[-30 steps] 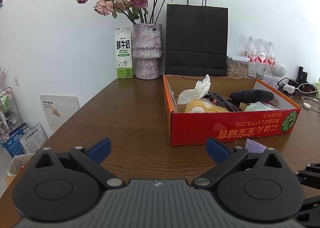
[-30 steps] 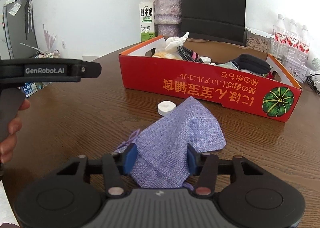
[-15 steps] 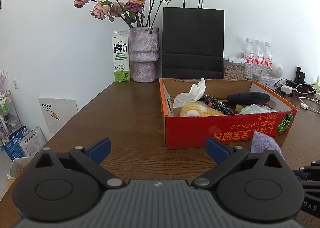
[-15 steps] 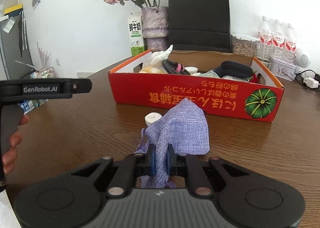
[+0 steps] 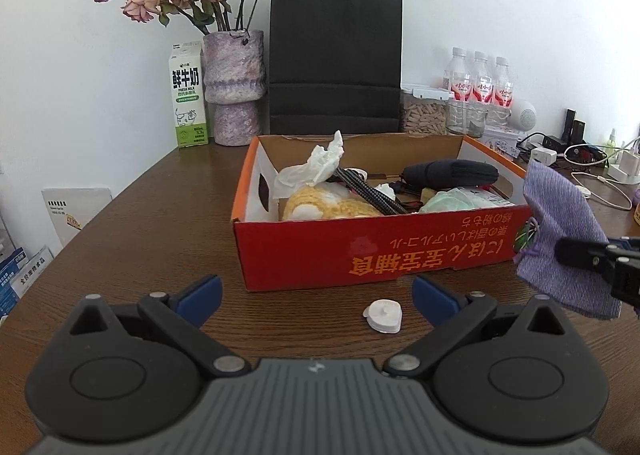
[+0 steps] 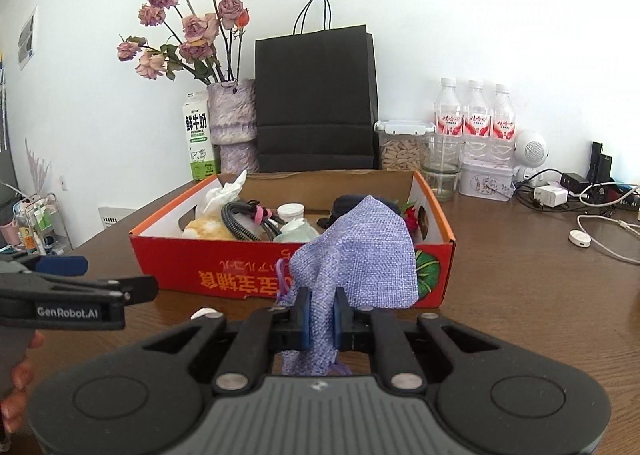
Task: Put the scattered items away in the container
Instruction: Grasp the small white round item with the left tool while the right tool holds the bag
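My right gripper (image 6: 321,313) is shut on a purple cloth pouch (image 6: 360,251), which hangs lifted off the table just in front of the red cardboard box (image 6: 224,275). In the left wrist view the same pouch (image 5: 560,223) hangs at the right, beside the box (image 5: 360,255), with the right gripper's fingers (image 5: 588,253) pinching it. My left gripper (image 5: 316,295) is open, low over the table. A small white round cap (image 5: 382,315) lies on the wood between its fingertips. The box holds a tissue, a yellow knit item, cables and a dark pouch.
Behind the box stand a black paper bag (image 5: 336,59), a vase of dried roses (image 5: 236,83) and a milk carton (image 5: 187,95). Water bottles (image 6: 474,123), a snack jar and a tin sit back right. Chargers and cables (image 6: 600,223) sprawl at the right.
The right gripper closed on the purple pouch and lifted it off the table toward the box. The left gripper moved right, bringing the white cap between its fingers.
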{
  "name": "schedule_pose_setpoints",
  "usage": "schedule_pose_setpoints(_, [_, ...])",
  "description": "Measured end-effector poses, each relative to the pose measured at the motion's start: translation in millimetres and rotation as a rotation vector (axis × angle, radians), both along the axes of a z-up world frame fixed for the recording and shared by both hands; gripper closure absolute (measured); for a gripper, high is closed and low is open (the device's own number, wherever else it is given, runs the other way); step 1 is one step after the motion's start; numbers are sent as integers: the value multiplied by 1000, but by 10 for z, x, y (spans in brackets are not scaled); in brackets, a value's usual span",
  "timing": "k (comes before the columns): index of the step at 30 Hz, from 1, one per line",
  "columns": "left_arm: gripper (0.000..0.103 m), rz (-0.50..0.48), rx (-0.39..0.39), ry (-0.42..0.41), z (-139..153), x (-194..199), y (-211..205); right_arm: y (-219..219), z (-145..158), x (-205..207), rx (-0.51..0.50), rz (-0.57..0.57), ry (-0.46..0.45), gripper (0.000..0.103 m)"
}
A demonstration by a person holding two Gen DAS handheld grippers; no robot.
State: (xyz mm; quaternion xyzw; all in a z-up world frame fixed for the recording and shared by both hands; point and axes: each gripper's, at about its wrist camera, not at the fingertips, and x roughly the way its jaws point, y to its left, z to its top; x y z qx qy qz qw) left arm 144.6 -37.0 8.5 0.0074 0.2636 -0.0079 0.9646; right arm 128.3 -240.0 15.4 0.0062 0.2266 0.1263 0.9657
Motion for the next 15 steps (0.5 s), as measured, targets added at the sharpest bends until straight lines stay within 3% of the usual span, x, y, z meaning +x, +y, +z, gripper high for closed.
schedule_pose_setpoints(6, [1, -22, 30, 44, -142, 196, -242, -60, -3, 150, 3, 15, -20, 93])
schedule_pose_setpoints(10, [16, -30, 29, 98, -283, 344, -342, -80, -124, 225, 21, 36, -7, 93])
schedule_pose_setpoints(13, [40, -37, 8, 146, -383, 434, -342, -114, -205, 274, 36, 37, 20, 93])
schedule_pose_setpoints(15, [43, -31, 2, 147, -410, 448, -326, -131, -233, 284, 40, 33, 28, 94])
